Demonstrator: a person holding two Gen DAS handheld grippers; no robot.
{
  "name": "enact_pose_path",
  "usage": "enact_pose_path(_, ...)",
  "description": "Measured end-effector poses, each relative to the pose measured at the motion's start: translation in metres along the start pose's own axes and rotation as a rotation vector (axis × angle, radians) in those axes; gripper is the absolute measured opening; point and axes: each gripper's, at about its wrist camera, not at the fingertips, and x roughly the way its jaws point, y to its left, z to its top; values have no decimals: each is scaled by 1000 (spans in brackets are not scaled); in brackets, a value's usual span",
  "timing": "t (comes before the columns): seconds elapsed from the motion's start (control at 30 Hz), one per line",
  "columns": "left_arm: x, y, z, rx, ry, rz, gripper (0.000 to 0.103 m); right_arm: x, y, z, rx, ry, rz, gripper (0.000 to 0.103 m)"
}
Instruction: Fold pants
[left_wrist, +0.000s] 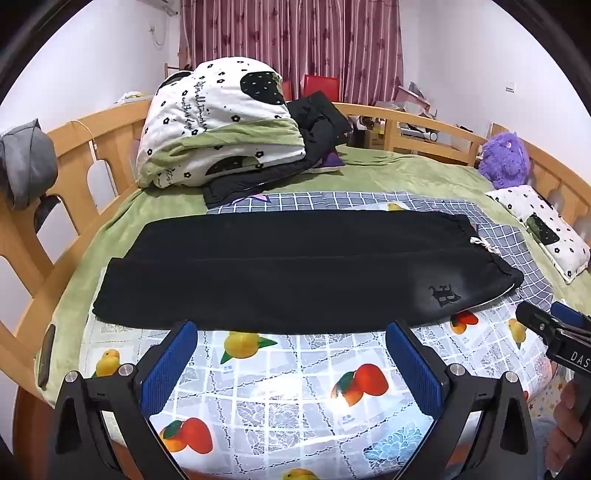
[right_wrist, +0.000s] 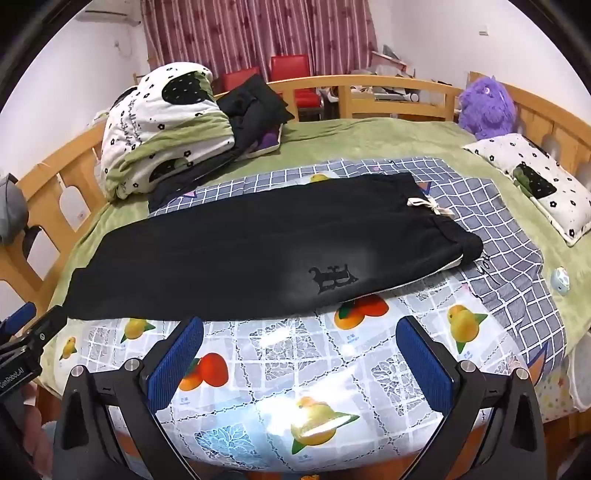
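The black fleece pants (left_wrist: 295, 266) lie flat, folded lengthwise, across the glossy fruit-print plastic cover (left_wrist: 295, 376) near the bed's front edge, their drawstring waistband toward the right edge. The left gripper (left_wrist: 291, 332) and right gripper (right_wrist: 299, 328) hover just short of the pants' near hem, jaws spread wide, grasping nothing. Behind, a folded white-and-green floral quilt (left_wrist: 218, 122) sits at the far left corner, a purple plush toy (right_wrist: 485, 107) at the far right.
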Motion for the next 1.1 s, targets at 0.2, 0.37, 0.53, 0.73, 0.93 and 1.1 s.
enact_pose_path(0.2,-6,-3,-1,-52,-26,25,103,-5,3,-3,-24,-44,-23,102)
enact_pose_path(0.37,-2,7,-1,-82,-16,-36,103,-6,1,-2,-44,-28,-34,102)
enact_pose_path(0.53,-3,6,-2,-89,-25,-39,103,-5,6,-5,-66,-22,-41,102)
enact_pose_path(0.73,-6,15,-3,-120,-39,-56,103,-2,12,-5,-83,-16,-32,102)
enact_pose_path(0.93,-3,21,-4,-145,-26,-63,102,-4,25,-9,-133,-31,-42,102)
enact_pose_path(1.1,-7,20,-5,-136,-41,-70,102,-5,32,-10,-166,-33,-58,102)
